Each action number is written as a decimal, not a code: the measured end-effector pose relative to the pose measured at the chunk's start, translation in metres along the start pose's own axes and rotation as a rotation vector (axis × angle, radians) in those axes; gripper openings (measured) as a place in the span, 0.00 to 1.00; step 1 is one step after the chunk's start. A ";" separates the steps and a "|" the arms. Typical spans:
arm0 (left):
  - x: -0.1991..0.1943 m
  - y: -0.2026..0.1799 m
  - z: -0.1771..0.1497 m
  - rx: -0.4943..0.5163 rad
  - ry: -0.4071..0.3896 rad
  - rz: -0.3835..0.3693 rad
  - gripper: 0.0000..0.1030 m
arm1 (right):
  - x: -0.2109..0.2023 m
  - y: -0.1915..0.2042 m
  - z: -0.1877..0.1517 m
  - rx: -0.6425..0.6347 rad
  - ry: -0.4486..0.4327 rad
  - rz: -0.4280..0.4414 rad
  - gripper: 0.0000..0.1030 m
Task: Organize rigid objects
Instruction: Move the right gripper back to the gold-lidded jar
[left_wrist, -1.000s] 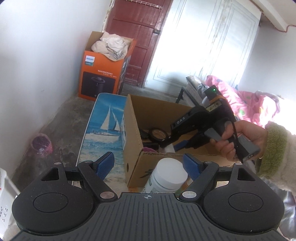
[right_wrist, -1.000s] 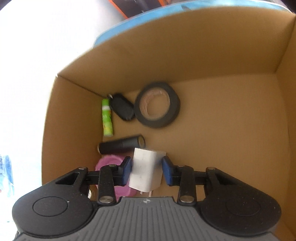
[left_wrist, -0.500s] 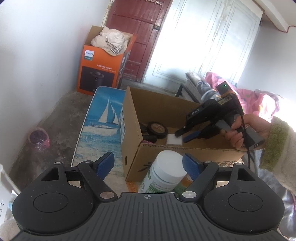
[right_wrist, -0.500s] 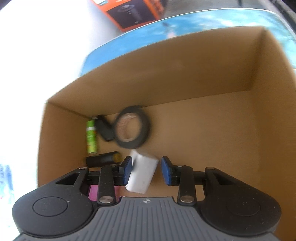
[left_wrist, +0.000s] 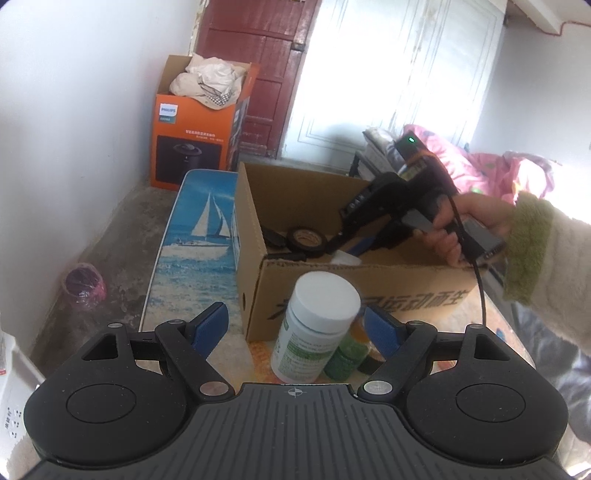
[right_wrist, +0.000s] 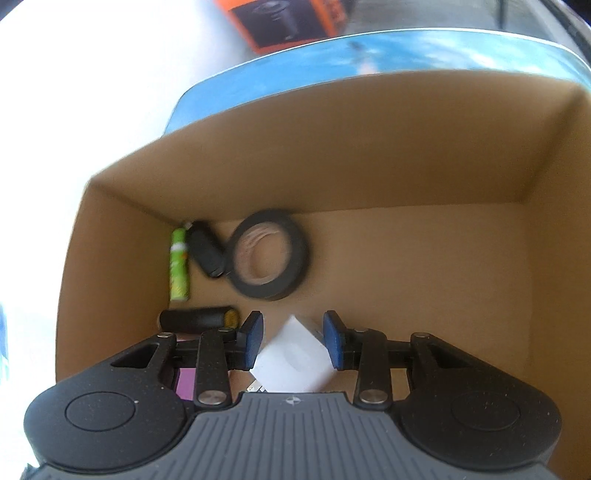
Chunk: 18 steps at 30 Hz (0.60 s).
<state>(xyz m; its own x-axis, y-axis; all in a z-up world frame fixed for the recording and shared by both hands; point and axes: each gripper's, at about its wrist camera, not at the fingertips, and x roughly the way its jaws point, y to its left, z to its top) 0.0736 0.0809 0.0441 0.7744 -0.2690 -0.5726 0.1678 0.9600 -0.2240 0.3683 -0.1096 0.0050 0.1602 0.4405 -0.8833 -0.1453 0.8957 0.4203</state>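
Note:
My left gripper (left_wrist: 295, 328) is open around a white-capped pill bottle (left_wrist: 314, 325) that stands on the table; neither pad touches it. A small green bottle (left_wrist: 345, 356) stands just behind it. Past them is an open cardboard box (left_wrist: 369, 291). My right gripper (left_wrist: 347, 242), held by a hand in a fleecy sleeve (left_wrist: 535, 240), points down into the box. In the right wrist view the right gripper (right_wrist: 293, 332) is open and a white charger (right_wrist: 295, 358) lies tilted on the box floor (right_wrist: 406, 277) beneath the pads. A black tape roll (right_wrist: 271, 254), black key fob (right_wrist: 208, 251), green tube (right_wrist: 178, 264) and black cylinder (right_wrist: 195, 317) lie at the left.
The box rests on a table top with a sailboat print (left_wrist: 199, 240). An orange appliance carton (left_wrist: 192, 147) full of cloth stands by the red door. A pink bin (left_wrist: 83, 286) is on the floor at left, pink bedding (left_wrist: 498, 173) at right.
The right gripper's pads have come off the white charger, which now lies turned on the box floor. That gripper has lifted and drawn back a little. The left gripper has kept still.

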 end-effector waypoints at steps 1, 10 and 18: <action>0.000 -0.001 -0.002 0.004 0.005 -0.003 0.79 | 0.000 0.004 0.001 -0.018 0.007 0.003 0.38; 0.011 -0.027 -0.030 0.046 0.095 -0.066 0.79 | -0.048 0.025 -0.012 -0.113 -0.155 0.060 0.37; 0.036 -0.059 -0.053 0.121 0.162 -0.149 0.79 | -0.163 0.012 -0.125 -0.116 -0.404 0.256 0.38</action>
<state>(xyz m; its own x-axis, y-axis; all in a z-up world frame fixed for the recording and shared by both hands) 0.0593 0.0105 -0.0053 0.6291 -0.4078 -0.6617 0.3520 0.9085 -0.2252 0.2188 -0.1777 0.1281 0.4677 0.6547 -0.5938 -0.3334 0.7528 0.5675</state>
